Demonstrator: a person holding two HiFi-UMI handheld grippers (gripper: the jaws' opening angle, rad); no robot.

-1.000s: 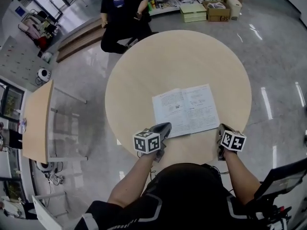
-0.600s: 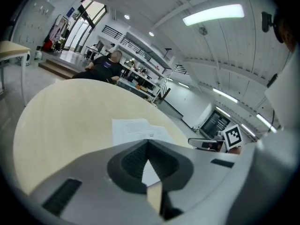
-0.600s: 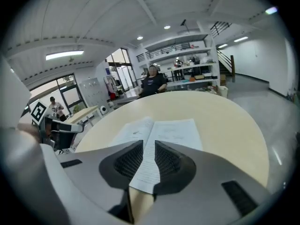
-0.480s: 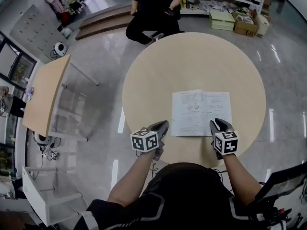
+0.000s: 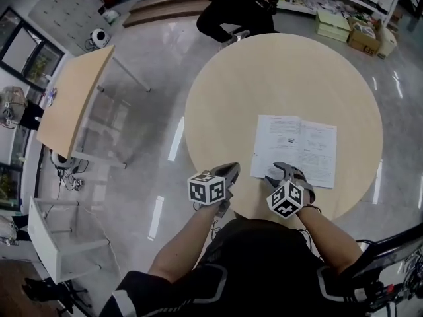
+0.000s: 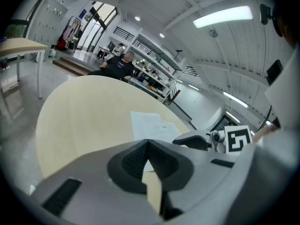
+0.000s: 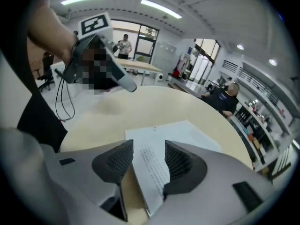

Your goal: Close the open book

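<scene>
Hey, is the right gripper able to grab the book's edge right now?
Probably yes. The right gripper's jaws have just been opening, and the book's near edge already lies between them, with the pads not pressing on it. Nothing else stands in the way.

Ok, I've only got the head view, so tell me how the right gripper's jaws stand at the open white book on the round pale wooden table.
Observer: The right gripper has its jaws apart. They have just been opening, and an edge of the open white book stands between them, with the pads not pressing it.
Operator: Now give me the left gripper.
Observer: The left gripper has its jaws together, with nothing between them.
Operator: Say what lies ahead of it.
Observer: Bare top of the round pale wooden table lies past its tips, and the book lies further on, slightly to the right in the left gripper view.
</scene>
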